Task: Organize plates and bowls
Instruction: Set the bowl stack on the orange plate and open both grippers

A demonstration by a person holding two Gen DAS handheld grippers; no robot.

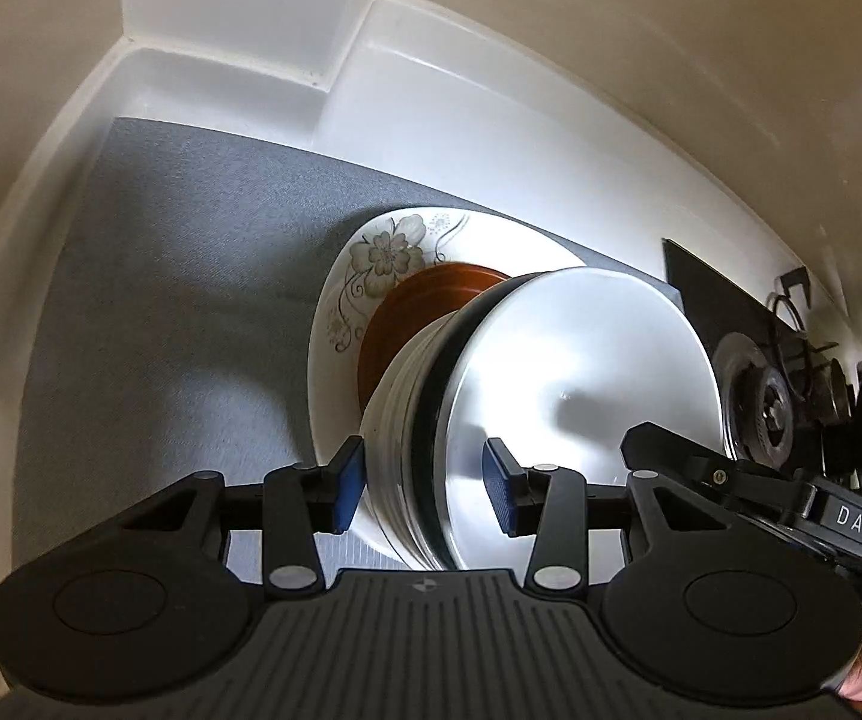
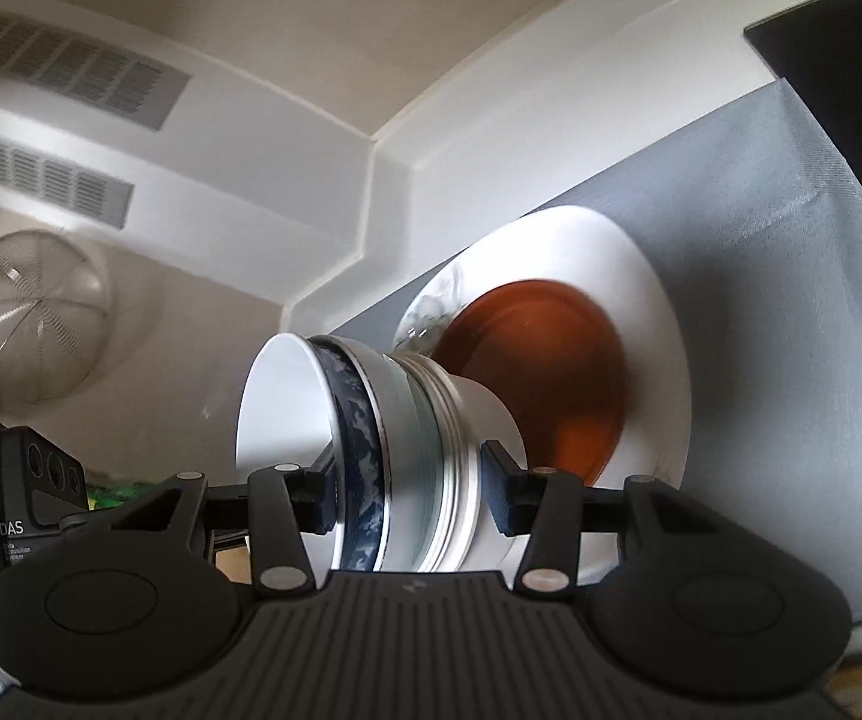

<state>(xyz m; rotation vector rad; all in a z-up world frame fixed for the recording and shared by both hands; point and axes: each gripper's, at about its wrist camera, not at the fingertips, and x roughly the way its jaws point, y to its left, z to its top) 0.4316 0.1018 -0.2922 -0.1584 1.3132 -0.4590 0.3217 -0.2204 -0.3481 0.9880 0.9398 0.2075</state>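
A stack of nested bowls (image 1: 431, 420) with a dark-rimmed white bowl (image 1: 575, 390) on top stands over a brown plate (image 1: 413, 312) on a white floral plate (image 1: 371, 264), on a grey mat (image 1: 179, 300). My left gripper (image 1: 425, 489) straddles the stack's rim, pads either side, with small gaps. My right gripper (image 2: 416, 501) straddles the same stack (image 2: 431, 420) from the opposite side, over the brown plate (image 2: 551, 366) and the white plate (image 2: 659, 324). The blue-patterned top bowl (image 2: 359, 432) sits between its pads. The right gripper's body (image 1: 791, 492) shows in the left wrist view.
The grey mat (image 2: 791, 270) lies on a white counter (image 1: 431, 90) in a wall corner. A gas stove burner (image 1: 773, 402) and black pans stand at the right. A metal mesh strainer (image 2: 29, 318) hangs at the left, below wall vents (image 2: 59, 72).
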